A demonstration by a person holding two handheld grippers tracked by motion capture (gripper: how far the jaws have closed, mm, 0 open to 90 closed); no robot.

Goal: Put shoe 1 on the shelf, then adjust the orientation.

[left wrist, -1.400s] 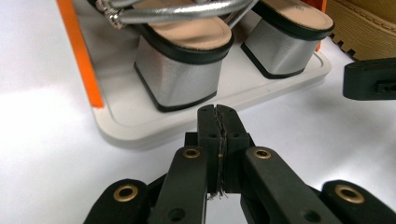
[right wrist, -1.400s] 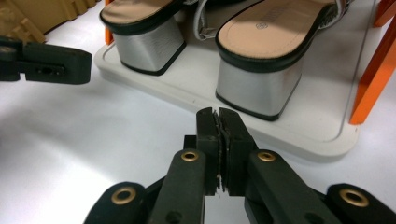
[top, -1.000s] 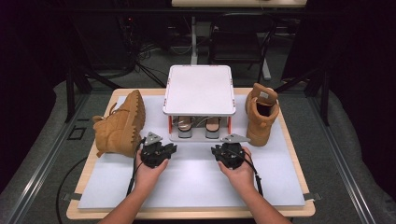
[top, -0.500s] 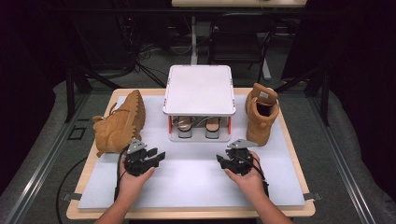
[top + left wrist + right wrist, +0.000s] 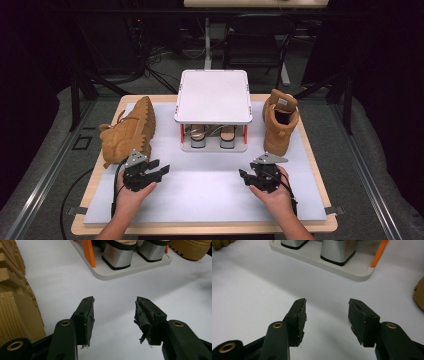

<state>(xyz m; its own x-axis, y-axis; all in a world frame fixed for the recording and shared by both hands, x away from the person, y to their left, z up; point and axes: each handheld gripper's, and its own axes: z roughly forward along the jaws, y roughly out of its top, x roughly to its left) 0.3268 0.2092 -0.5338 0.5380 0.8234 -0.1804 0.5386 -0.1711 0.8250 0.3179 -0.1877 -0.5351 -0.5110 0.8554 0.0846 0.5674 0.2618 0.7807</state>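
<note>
A tan boot [image 5: 127, 132] lies on its side at the left of the white mat, its ridged sole [image 5: 15, 302] close beside my left gripper [image 5: 161, 170]. The other tan boot [image 5: 279, 125] stands upright at the right. Between them stands a white two-level shoe rack [image 5: 212, 95] with orange posts, and a pair of silver block-heeled shoes [image 5: 212, 136] sits on its lower shelf [image 5: 130, 267]. My left gripper [image 5: 115, 301] and right gripper [image 5: 327, 302] hover over bare mat in front of the rack. Both have just been opening and stand open with nothing between the jaws. The right gripper [image 5: 243, 175] is below the upright boot.
The white mat [image 5: 205, 195] covers a wooden table [image 5: 200, 229] with a narrow rim on every side. Worn padding hangs in shreds from the left gripper's fingers [image 5: 143, 322]. Dark floor, cables and a chair [image 5: 255, 50] lie beyond the far edge.
Both hands drew apart and back toward the near edge, the left one to the left, the right one to the right. Both pairs of jaws opened wider.
</note>
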